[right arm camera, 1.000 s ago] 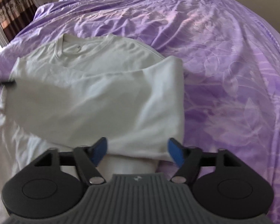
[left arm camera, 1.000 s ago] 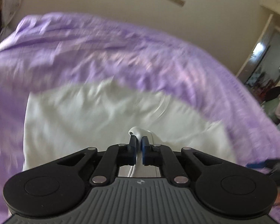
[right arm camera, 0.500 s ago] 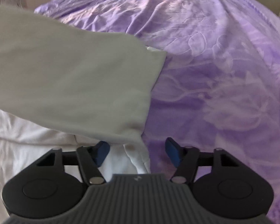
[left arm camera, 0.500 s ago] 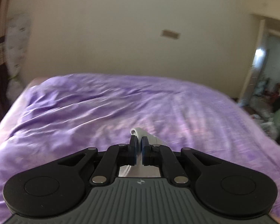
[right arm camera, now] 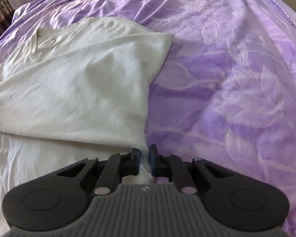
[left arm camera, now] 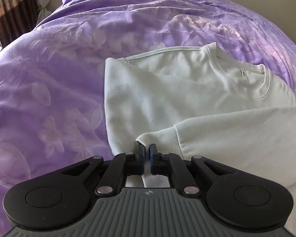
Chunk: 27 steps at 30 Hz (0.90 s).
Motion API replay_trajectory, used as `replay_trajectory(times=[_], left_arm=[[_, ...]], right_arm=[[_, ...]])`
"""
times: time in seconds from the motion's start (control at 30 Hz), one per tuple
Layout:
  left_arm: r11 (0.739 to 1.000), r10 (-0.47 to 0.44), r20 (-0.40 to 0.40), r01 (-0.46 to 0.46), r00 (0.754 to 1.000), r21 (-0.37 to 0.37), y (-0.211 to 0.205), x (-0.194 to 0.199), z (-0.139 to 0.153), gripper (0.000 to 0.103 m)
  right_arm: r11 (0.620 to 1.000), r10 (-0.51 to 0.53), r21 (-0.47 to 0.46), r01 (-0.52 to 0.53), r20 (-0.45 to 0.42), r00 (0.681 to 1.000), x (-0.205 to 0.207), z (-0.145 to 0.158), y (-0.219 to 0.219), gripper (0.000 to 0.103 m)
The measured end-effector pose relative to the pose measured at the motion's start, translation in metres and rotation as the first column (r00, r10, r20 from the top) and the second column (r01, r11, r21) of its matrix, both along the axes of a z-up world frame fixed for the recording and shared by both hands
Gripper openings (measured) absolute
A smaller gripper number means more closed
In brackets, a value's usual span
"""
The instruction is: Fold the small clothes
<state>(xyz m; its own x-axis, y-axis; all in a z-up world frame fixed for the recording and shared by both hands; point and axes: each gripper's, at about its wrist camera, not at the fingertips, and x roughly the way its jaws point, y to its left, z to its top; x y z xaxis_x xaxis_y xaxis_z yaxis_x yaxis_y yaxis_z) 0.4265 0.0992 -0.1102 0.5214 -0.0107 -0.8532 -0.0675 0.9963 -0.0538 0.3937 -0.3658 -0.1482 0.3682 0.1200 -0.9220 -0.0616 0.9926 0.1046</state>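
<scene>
Both the left gripper [left arm camera: 146,151] and right gripper [right arm camera: 144,156] have jaws pinching the white sweatshirt [right arm camera: 79,83] low in frame; I'd lay the fold evenly on the purple bedspread [right arm camera: 236,79], edges aligned.

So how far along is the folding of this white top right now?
Partly done: one side of the white top is already folded across the body on the purple bedspread. In hand: the left claw pinches the sleeve cuff, and the right claw pinches the edge. Left: laying the sleeve in and folding in half.
</scene>
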Motion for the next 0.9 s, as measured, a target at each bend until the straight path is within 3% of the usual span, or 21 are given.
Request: replay_trajectory(times=[0.13, 0.2, 0.3, 0.5, 0.6, 0.7, 0.83, 0.9], left_arm=[[0.998, -0.019, 0.001, 0.019, 1.000, 0.059, -0.007, -0.001, 0.002, 0.006], [0.996, -0.020, 0.002, 0.020, 1.000, 0.090, -0.011, -0.004, 0.006, 0.014], [0.993, -0.023, 0.010, 0.022, 1.000, 0.116, -0.009, -0.008, 0.014, 0.018], [0.994, -0.075, 0.048, 0.071, 0.996, 0.081, -0.007, -0.034, 0.038, 0.018], [0.991, -0.128, 0.085, 0.123, 0.988, 0.055, -0.018, -0.045, 0.045, 0.018], [0.986, -0.156, 0.061, 0.152, 0.986, 0.066, -0.029, -0.047, 0.034, 0.017], [0.985, -0.142, -0.019, 0.143, 0.990, 0.097, -0.030, -0.043, 0.000, 0.014], [0.985, -0.140, -0.023, 0.141, 0.990, 0.098, -0.027, -0.041, -0.010, 0.014]], right_arm=[[0.998, 0.049, -0.032, -0.050, -0.056, 0.997, 0.001, -0.003, 0.001, 0.005], [0.998, 0.033, -0.046, -0.037, -0.080, 0.996, -0.002, 0.000, -0.002, 0.005], [1.000, -0.002, -0.029, -0.001, -0.098, 0.995, -0.007, 0.011, -0.009, 0.005], [0.999, 0.005, 0.038, -0.006, 0.040, 0.999, -0.011, 0.051, -0.012, 0.005], [0.997, -0.026, 0.080, 0.017, 0.108, 0.994, -0.001, 0.056, -0.009, 0.005], [0.995, -0.041, 0.097, 0.030, 0.114, 0.993, 0.015, 0.041, 0.002, 0.005], [0.998, -0.048, 0.029, 0.048, 0.006, 0.999, 0.019, -0.002, 0.013, 0.004], [0.998, -0.052, 0.022, 0.052, 0.004, 0.999, 0.014, -0.018, 0.012, 0.003]])
